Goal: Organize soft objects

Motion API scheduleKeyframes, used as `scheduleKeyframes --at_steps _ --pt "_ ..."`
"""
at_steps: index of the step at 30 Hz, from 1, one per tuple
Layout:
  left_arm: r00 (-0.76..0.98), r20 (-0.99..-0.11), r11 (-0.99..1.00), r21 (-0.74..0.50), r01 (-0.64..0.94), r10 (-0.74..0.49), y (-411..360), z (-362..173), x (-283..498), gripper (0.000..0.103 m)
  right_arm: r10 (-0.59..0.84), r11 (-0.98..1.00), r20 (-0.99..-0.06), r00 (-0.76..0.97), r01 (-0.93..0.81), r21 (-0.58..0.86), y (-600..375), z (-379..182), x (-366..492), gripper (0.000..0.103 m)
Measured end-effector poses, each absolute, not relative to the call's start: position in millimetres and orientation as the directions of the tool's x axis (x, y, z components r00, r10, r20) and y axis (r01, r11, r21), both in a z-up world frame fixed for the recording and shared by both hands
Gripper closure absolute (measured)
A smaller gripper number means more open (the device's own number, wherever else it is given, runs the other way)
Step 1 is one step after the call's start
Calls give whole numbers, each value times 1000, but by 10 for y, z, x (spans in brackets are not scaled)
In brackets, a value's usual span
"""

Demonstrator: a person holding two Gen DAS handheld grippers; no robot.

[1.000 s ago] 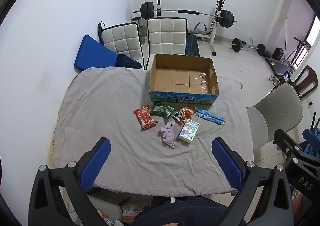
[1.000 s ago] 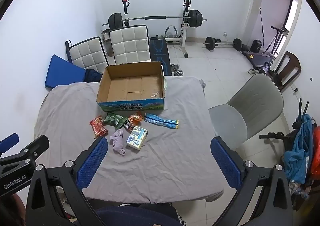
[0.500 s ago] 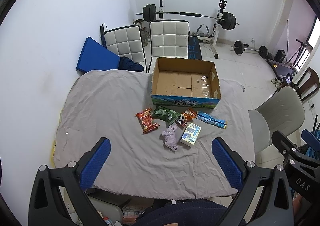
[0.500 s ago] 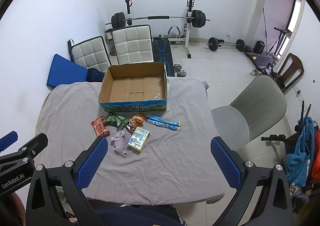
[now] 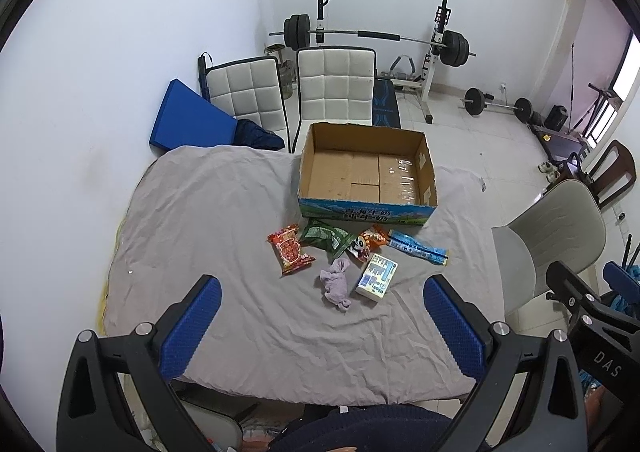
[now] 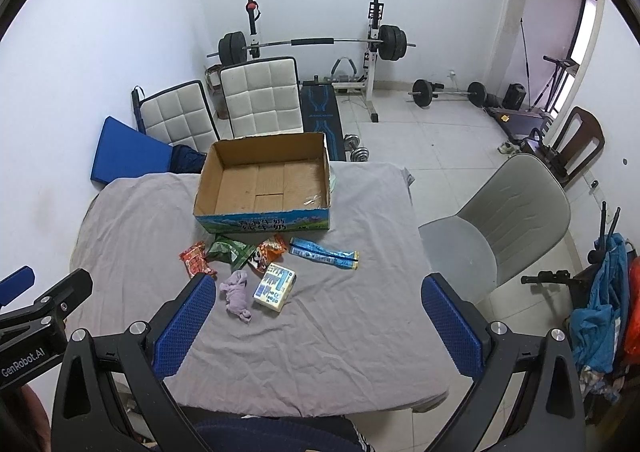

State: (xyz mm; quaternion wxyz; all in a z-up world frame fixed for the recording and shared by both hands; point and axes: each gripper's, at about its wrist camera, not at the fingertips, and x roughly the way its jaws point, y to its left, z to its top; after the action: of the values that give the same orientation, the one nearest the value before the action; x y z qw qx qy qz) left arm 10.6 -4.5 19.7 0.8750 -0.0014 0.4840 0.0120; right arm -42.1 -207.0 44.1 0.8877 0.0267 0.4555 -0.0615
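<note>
Tongs of both hands occupy the near foreground: left tongs (image 5: 322,316) and right tongs (image 6: 316,318) each stand spread wide, pinching nothing, raised well above the table (image 5: 192,220) with its wrinkled grey cloth.

Beyond them, near the table's middle, lie the soft objects. Nearest are a crumpled purple cloth (image 5: 336,287) and, just beside it, a white-and-blue tissue pack (image 5: 377,276). Behind these sit a red snack bag (image 5: 289,251), a green snack bag (image 5: 325,238), an orange panda-print packet (image 5: 367,241) and a long blue wrapper (image 5: 418,248); green bag and orange packet appear to touch.

Farther still, an open cardboard box (image 5: 366,208) rests on the table, holding nothing visible, just behind the row of packets. It is judged the likely destination; no item is in it yet.

Risks, as judgements:
- Items lie close together, so widely spread tongs descending on one may catch a neighbour.
- Loose cloth folds may be pinched along with the purple cloth, dragging the whole group.
- Slick, air-filled bags may slip or crush if gripped at the belly.
</note>
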Motion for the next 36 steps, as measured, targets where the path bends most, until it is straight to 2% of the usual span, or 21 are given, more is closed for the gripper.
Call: scheduleKeyframes --at_steps 36 --pt "530 -848 1000 6 -19 15 -82 159 161 0 -84 992 -804 588 130 -9 -2064 492 -374 0"
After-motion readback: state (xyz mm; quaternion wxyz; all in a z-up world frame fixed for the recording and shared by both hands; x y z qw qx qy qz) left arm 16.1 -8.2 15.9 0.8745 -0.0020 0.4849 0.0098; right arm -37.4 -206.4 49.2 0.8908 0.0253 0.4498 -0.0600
